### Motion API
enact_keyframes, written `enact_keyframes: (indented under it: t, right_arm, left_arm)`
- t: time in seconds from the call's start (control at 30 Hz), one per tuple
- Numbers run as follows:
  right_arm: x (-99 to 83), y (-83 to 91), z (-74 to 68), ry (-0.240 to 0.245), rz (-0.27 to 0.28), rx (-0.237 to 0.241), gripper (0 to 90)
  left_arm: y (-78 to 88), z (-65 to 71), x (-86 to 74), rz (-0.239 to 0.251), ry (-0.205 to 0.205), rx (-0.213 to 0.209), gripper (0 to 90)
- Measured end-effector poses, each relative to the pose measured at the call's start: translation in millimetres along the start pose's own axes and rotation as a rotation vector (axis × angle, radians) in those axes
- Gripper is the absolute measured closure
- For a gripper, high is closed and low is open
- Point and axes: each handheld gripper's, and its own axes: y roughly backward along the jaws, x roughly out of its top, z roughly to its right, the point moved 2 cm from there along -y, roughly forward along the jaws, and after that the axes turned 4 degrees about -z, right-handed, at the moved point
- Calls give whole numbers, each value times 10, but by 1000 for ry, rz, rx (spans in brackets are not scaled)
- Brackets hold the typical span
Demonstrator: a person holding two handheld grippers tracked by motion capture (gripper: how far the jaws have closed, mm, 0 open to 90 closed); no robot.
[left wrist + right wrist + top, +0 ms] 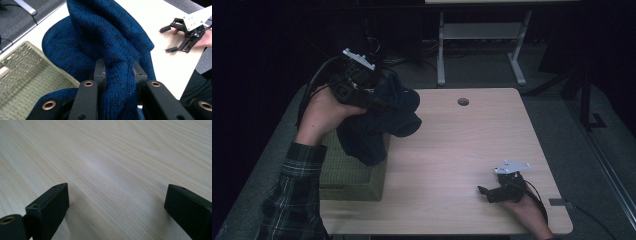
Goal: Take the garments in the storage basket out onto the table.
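Note:
A dark blue knitted garment (384, 117) hangs in the air above the left side of the table, over the green woven basket (347, 172). My left gripper (374, 102) is shut on a thick fold of the garment (110, 37); the knit bulges up between the two black jaws of the left gripper (117, 72). My right gripper (484, 192) rests low at the table's front right, open. In the right gripper view its jaws of the right gripper (117, 200) stand wide apart with bare wood between them.
The light wooden table (462, 150) has a round cable hole (463, 101) near its far edge. The basket (22, 72) stands at the table's left front. A white desk frame (482, 45) stands on the floor behind. The surroundings are dark.

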Motion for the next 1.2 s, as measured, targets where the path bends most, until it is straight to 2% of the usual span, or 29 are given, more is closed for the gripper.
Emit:
enact_keyframes:
  t: [0.43, 0.7, 0.93, 1.13, 1.2]
  right_arm:
    - [0, 0, 0, 0, 0, 0, 54]
    - [0, 0, 2, 3, 1, -2, 54]
    - [0, 0, 3, 4, 0, -2, 54]
    - [0, 1, 3, 4, 0, -2, 54]
    - [0, 1, 3, 4, 0, -1, 54]
  left_arm:
    - [-207, 241, 275, 6, -57, -35, 727]
    - [-418, 395, 426, -2, -78, -59, 730]
    - [-674, 558, 579, -15, -105, -74, 730]
    - [-872, 654, 647, -13, -97, -83, 730]
    - [-986, 697, 671, -11, -93, -90, 730]
